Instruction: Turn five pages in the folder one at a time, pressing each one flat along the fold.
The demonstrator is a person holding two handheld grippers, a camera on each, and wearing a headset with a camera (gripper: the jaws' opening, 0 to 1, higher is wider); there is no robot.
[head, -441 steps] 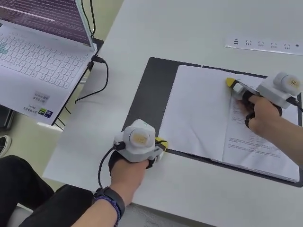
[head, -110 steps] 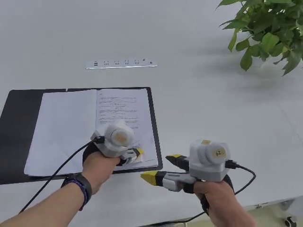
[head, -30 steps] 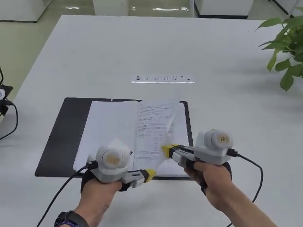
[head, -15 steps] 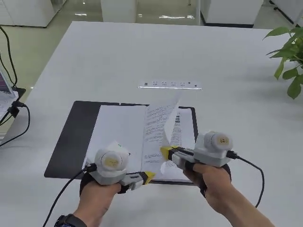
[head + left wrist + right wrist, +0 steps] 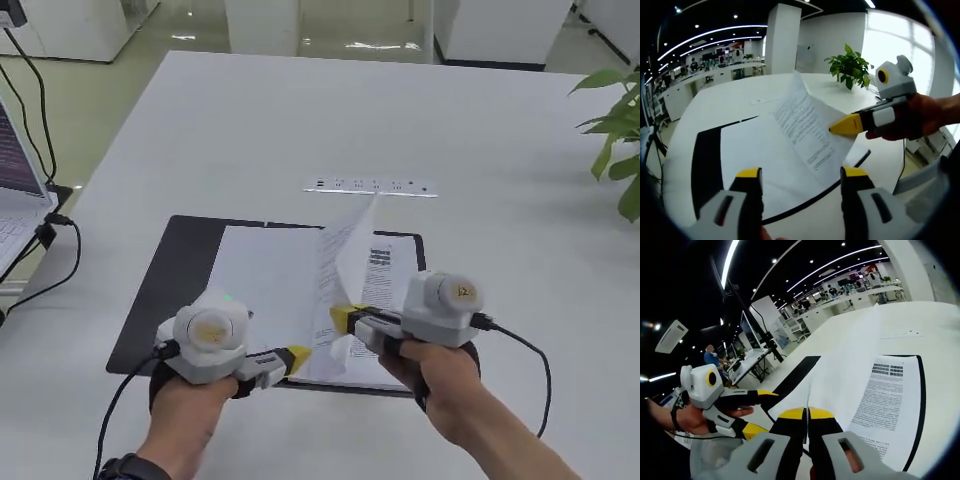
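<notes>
Right gripper (image 5: 807, 413), yellow-tipped grey two-jaw tool, lower centre of its own view: jaws pressed together on the free edge of a white printed paper sheet (image 5: 347, 250). The grip sits at the outer edge, probably so that the sheet can swing about the fold.

Sheet: raised and curling above the middle of the spread, centre of the head view; judged mid-turn, not yet laid down or pressed.

Left gripper (image 5: 801, 175), same make: jaws spread with nothing between them, at the folder's near edge; whether it touches that edge cannot be told. It seems placed to press the sheet flat once it lands.

Open black flat folder (image 5: 165, 300): centre of the head view on the white tabletop (image 5: 300, 100), blank pages on its left half, a printed page on its right.

White power strip (image 5: 372, 186): upper centre, well apart from the folder.
</notes>
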